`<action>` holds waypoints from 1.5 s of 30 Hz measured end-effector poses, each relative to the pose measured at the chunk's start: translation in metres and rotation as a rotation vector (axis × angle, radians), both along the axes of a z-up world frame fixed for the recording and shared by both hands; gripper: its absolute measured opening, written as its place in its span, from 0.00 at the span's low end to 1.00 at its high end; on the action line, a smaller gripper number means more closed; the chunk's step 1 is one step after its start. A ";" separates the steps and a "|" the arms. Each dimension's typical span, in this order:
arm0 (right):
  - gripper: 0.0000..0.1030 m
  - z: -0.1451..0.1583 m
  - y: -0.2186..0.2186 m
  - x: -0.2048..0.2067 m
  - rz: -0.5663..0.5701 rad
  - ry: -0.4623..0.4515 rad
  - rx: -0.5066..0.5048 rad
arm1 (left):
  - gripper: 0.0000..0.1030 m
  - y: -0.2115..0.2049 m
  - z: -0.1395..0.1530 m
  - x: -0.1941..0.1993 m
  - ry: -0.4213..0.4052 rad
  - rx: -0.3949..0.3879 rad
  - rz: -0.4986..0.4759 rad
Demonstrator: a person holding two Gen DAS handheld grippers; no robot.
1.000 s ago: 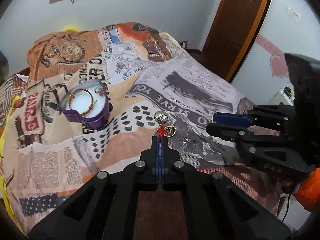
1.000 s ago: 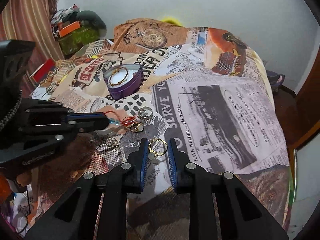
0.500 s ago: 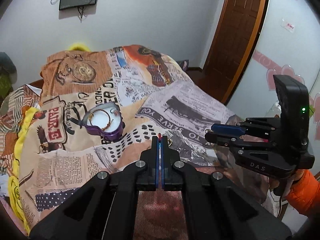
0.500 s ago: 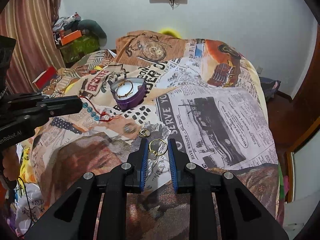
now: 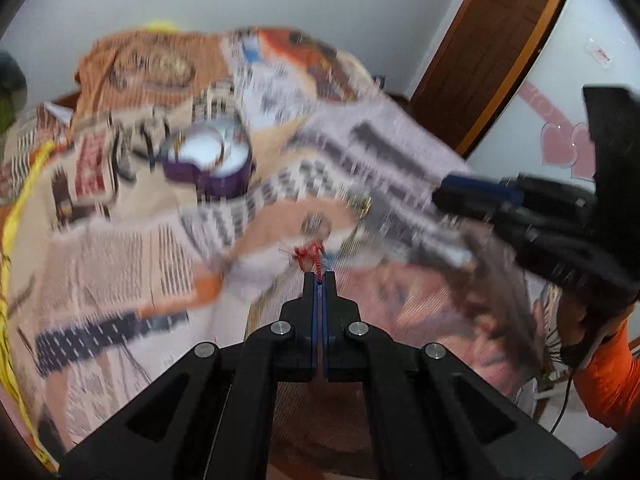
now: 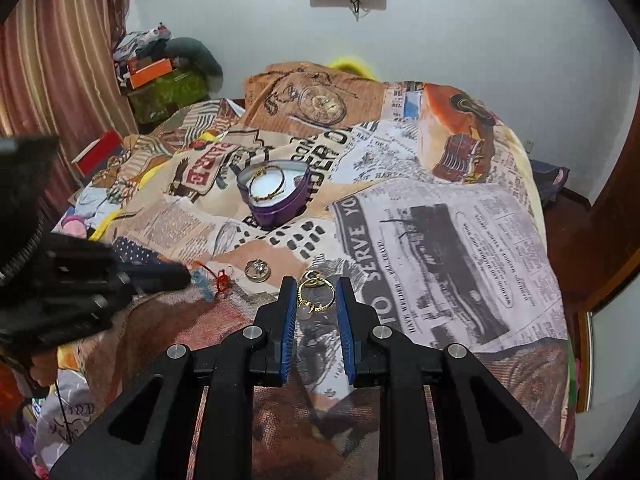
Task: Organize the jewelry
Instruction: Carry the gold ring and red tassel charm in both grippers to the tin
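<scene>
A purple heart-shaped tin (image 6: 276,196) with a gold bangle inside sits on the bed; it also shows, blurred, in the left wrist view (image 5: 208,160). My left gripper (image 5: 319,276) is shut on a red string bracelet (image 5: 310,256), whose red knot and blue beads hang at its tip in the right wrist view (image 6: 214,280). My right gripper (image 6: 316,300) is shut on a gold ring (image 6: 316,294) with a pale stone, held above the bedspread. A silver ring (image 6: 258,270) and another gold ring (image 6: 314,274) lie on the bedspread just ahead.
The bed is covered with a newspaper-print spread (image 6: 440,220). A wooden door (image 5: 480,52) stands at the right. A curtain (image 6: 52,80) and piled items (image 6: 160,72) are at the far left. The bed's right edge drops to the floor.
The left gripper has swung quickly down and left with the bracelet, blurring its view. The right gripper, still holding the gold ring, has lifted and tilted back slightly.
</scene>
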State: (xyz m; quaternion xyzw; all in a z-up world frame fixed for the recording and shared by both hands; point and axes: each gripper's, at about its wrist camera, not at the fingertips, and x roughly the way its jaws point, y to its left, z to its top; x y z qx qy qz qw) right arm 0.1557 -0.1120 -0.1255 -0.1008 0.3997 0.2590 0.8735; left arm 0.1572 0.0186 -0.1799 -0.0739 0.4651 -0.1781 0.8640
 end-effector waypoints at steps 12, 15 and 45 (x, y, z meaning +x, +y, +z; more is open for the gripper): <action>0.17 -0.010 0.005 0.002 0.012 0.033 -0.008 | 0.20 -0.013 0.001 -0.019 -0.007 0.038 -0.063; 0.17 -0.010 0.005 0.003 0.016 0.034 -0.007 | 0.27 -0.008 0.006 -0.016 -0.022 0.054 -0.035; 0.17 -0.040 0.069 0.038 0.159 0.143 -0.122 | 0.05 0.010 -0.013 -0.004 -0.023 0.004 -0.041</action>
